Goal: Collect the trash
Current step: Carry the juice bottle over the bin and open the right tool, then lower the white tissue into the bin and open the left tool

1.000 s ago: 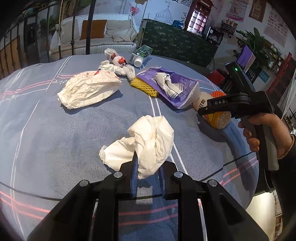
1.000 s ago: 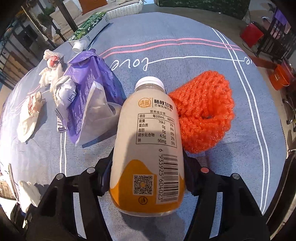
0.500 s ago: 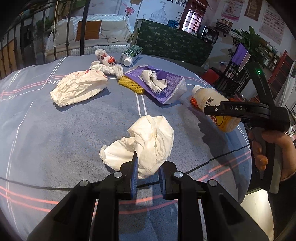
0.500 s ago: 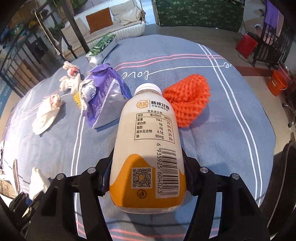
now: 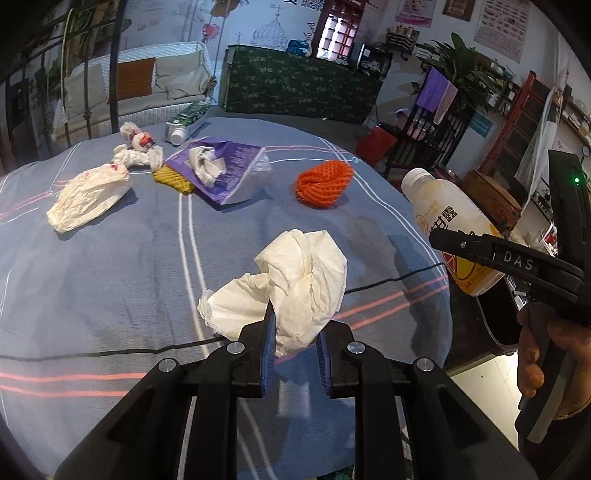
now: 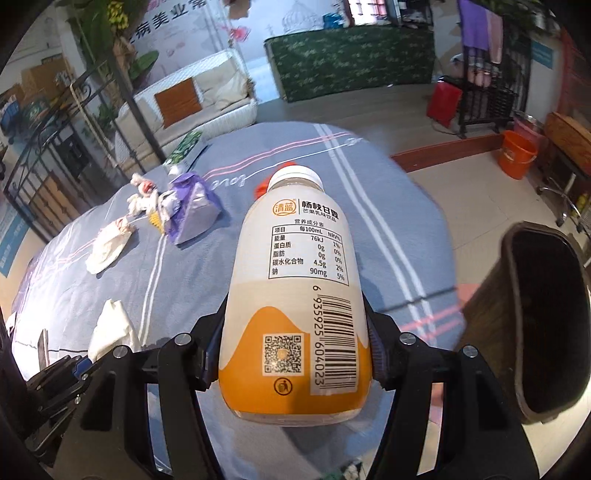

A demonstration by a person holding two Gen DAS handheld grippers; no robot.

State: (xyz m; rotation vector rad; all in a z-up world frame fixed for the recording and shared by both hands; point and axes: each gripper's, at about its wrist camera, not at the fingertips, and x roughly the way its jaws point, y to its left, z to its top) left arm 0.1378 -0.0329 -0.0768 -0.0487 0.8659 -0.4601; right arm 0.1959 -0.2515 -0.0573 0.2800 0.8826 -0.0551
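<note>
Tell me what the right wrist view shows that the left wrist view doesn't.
Only the right wrist view shows the dark bin's open mouth beside the table and the bottle's nutrition label and barcode. Only the left wrist view shows the whole orange net and the left gripper pinching the crumpled tissue. Both show the bottle held by the right gripper, the purple bag and the blue tablecloth.

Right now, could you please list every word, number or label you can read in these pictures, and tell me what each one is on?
"清蓝" and "杨枝甘露": front label of the bottle.
"每100mL", "76kJ", "4.5g", "90mg": nutrition table on that bottle.
"6 935925 604023": beside its barcode.
"DAS": finger arm of the right gripper.
"love", upside down: the blue tablecloth.
"美业": wall banner; its other characters are cut off.
Posters and the green carton: too small to read.
</note>
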